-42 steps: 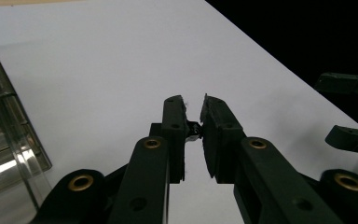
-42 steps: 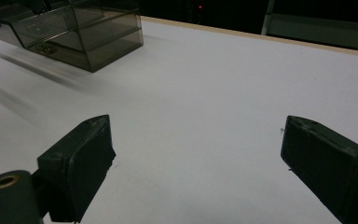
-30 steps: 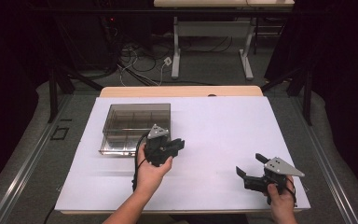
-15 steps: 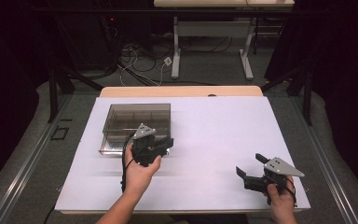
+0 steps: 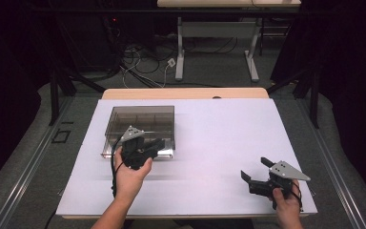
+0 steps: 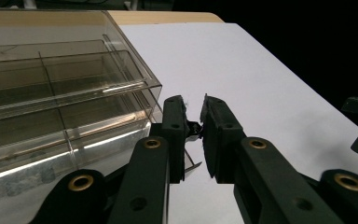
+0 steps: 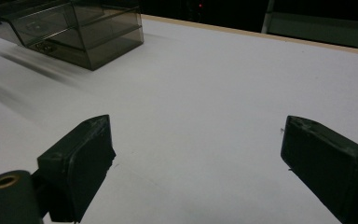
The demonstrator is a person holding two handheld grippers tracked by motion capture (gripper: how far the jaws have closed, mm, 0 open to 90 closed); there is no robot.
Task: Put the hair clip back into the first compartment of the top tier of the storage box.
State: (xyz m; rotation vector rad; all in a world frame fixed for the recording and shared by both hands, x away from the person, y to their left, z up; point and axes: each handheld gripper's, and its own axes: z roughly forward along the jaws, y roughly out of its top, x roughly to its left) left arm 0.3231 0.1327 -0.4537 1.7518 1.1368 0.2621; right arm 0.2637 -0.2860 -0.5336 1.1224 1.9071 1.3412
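Two hands come in from the near edge of the bench [image 5: 219,143], each holding a tool. Nearest, at the front right corner, the right tool [image 5: 256,174] sits low over the white surface with its jaws spread wide apart and nothing between them; its own view shows bare white sheet in the gap. The right hand [image 5: 286,202] grips it from behind, under the grey three-cornered plate.

Farther in and to the left, the left hand [image 5: 131,174] holds the left tool [image 5: 158,144] up against the near right corner of a smoky clear plastic box [image 5: 140,125]. In the left gripper view the jaws stand close, a narrow gap between them, and a small dark part, possibly the box's latch, lies in that gap; whether the jaws actually pinch it I cannot tell. The box [image 6: 51,93] has a shut lid and dividers visible inside, and it rests on the left half of the bench, well apart from the right tool.

Beyond the bench, cables [image 5: 143,62] lie on the floor under another table's legs.
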